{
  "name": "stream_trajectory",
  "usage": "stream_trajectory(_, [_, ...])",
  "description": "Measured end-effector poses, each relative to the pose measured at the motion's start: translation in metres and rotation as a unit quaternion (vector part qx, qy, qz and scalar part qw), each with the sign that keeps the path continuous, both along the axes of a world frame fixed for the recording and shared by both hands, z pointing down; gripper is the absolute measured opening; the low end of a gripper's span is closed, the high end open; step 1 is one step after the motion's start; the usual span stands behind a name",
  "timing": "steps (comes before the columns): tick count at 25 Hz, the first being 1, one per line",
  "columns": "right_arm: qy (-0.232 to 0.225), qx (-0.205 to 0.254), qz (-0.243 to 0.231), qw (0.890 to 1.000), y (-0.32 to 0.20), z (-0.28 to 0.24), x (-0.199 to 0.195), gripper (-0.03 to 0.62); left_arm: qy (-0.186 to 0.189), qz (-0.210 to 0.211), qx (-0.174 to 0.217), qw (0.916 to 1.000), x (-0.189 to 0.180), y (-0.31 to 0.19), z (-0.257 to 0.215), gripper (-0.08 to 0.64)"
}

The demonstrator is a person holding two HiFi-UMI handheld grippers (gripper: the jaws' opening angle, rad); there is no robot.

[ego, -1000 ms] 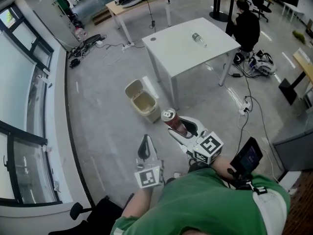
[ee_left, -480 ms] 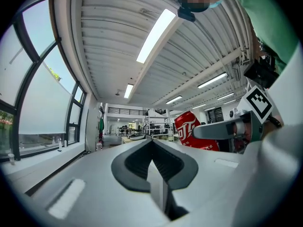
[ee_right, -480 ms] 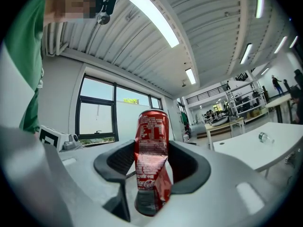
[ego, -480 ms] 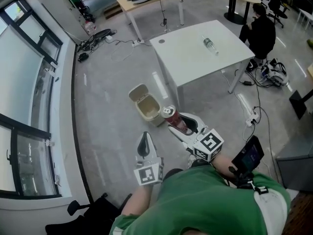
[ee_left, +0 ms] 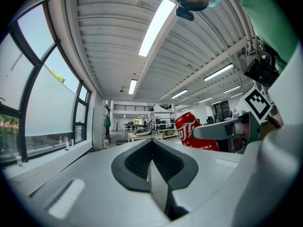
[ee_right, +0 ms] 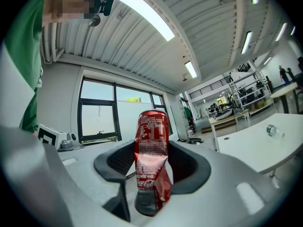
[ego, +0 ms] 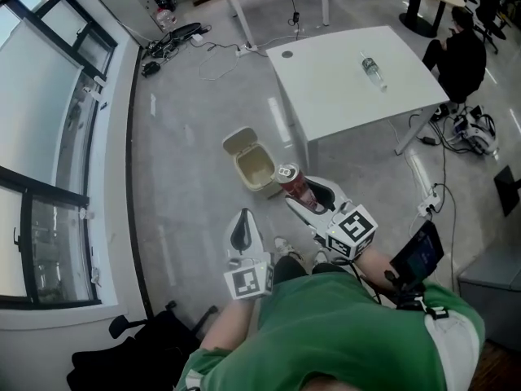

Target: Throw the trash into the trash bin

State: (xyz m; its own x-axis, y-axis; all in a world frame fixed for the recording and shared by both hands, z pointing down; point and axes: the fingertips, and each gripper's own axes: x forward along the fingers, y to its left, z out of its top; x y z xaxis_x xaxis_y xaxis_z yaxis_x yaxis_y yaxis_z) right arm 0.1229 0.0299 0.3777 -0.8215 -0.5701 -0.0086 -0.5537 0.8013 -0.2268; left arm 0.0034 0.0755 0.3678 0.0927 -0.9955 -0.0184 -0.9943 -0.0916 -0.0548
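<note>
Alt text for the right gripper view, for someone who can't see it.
The right gripper is shut on a dented red soda can, clamped between its jaws. Behind it are windows and a white table with a bottle on it.

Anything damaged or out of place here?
The red can clamped in the right gripper is crumpled in its lower half. A clear bottle lies on its side on the white table. Nothing else stands out; the bin stands upright with its lid open.
</note>
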Motion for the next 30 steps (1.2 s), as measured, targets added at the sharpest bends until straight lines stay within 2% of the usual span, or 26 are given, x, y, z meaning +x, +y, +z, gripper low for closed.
stream_trajectory(6, [0.01,-0.006,-0.008,1.0,-0.043,0.007,-0.024,0.224,0.002,-0.005,-0.013,0.9999,-0.022,-0.044,0.009,0.005])
stream_trajectory(11, [0.016,-0.01,-0.003,1.0,-0.085,0.007,-0.047,0.222,0.007,0.014,-0.01,0.9998,-0.038,-0.089,0.011,0.005])
stream_trajectory(19, [0.029,-0.016,0.001,0.999,-0.144,0.015,-0.096,0.222,0.018,0.015,-0.011,0.9997,-0.089,-0.151,0.016,0.005])
stream_trajectory(24, [0.038,-0.017,0.004,0.999,-0.166,0.023,-0.126,0.222,0.02,0.019,-0.006,0.9996,-0.12,-0.168,0.021,0.005])
stream_trajectory(30, [0.05,-0.043,0.001,0.998,-0.183,0.044,-0.15,0.222,0.032,0.006,-0.027,0.9991,-0.147,-0.178,0.033,0.005])
